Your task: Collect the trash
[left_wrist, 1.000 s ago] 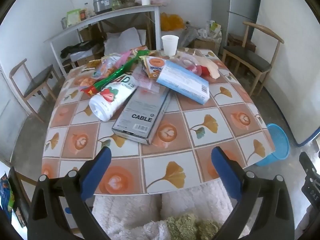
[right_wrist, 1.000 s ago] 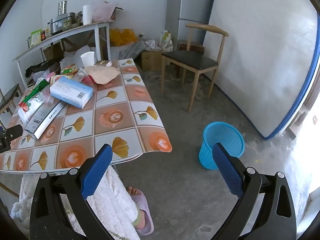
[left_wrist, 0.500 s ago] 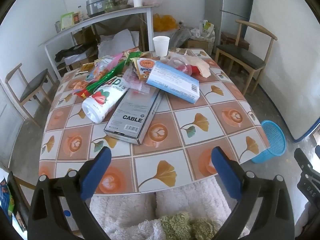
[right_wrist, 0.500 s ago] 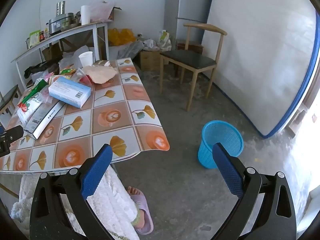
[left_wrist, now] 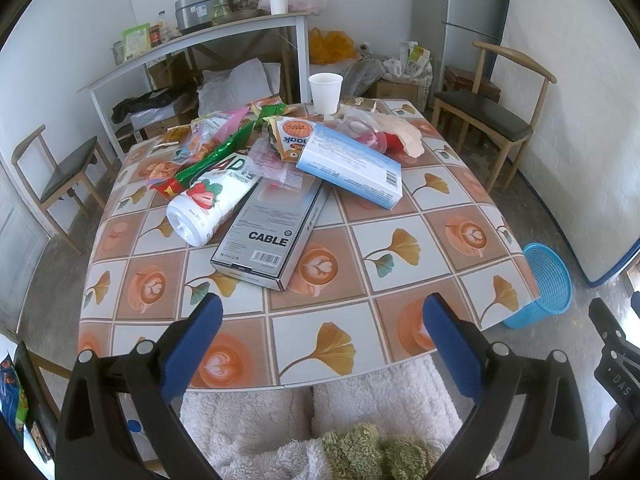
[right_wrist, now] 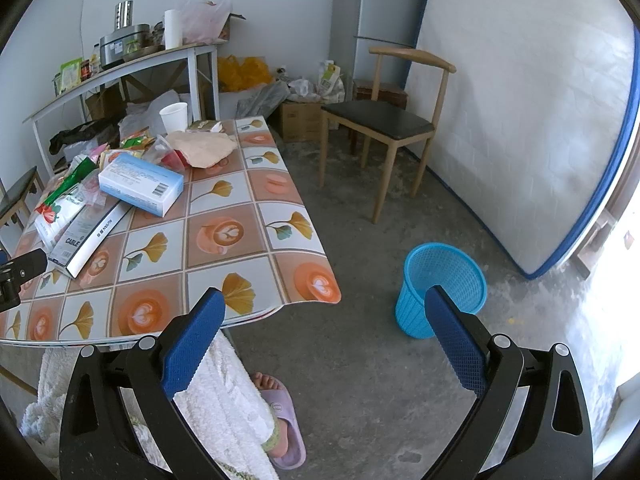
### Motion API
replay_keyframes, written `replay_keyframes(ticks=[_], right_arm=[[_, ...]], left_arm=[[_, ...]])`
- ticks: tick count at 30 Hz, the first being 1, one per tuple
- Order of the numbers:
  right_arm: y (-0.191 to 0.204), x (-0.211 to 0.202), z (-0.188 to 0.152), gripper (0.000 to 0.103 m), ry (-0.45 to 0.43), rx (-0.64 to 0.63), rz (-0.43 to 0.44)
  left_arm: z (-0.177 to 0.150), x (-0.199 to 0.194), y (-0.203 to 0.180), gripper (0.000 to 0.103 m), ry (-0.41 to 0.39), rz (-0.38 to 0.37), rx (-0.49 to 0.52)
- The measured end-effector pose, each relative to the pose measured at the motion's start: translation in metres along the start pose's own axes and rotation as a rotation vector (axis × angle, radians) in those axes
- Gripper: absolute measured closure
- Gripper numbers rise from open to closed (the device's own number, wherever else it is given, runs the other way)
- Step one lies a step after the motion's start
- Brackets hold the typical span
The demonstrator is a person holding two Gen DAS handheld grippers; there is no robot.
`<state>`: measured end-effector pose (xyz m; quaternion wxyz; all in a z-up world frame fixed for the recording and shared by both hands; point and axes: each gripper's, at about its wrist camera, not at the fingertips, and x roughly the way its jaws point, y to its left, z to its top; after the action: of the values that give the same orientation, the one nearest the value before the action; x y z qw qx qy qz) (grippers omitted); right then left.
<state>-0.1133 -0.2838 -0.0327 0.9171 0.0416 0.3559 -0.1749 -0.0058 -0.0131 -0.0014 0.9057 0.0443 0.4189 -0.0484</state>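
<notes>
Pulled back slightly from the tile-patterned table [left_wrist: 320, 344], left gripper [left_wrist: 322, 320] and right gripper [right_wrist: 324, 316] both wide open, empty; grey "CABLE" carton [left_wrist: 272, 228] untouched, collecting unstarted.

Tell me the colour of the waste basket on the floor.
Bright blue, an open-mesh plastic waste basket; it shows best in the right wrist view.

Glossy patterned tablecloth [left_wrist: 400, 344] under the left tongs; blue plastic mesh basket [right_wrist: 440, 280] beside the right tongs' matt, rough concrete floor [right_wrist: 360, 360].
</notes>
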Motion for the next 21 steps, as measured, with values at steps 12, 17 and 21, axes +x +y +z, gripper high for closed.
replay_keyframes(ticks=[12, 17, 21], right_arm=[[0.0030, -0.0042, -0.0015, 0.008, 0.001, 0.000, -0.001], [0.0020, -0.0046, -0.0019, 0.008, 0.001, -0.001, -0.001], [0.0031, -0.0050, -0.0019, 0.008, 0.000, 0.000, -0.002]], left_arm=[[-0.0004, 0.0002, 0.0001, 0.005, 0.001, -0.001, 0.000], [-0.0006, 0.0003, 0.0003, 0.005, 0.000, -0.001, -0.001], [-0.0006, 0.0004, 0.0006, 0.005, 0.000, -0.002, -0.001]])
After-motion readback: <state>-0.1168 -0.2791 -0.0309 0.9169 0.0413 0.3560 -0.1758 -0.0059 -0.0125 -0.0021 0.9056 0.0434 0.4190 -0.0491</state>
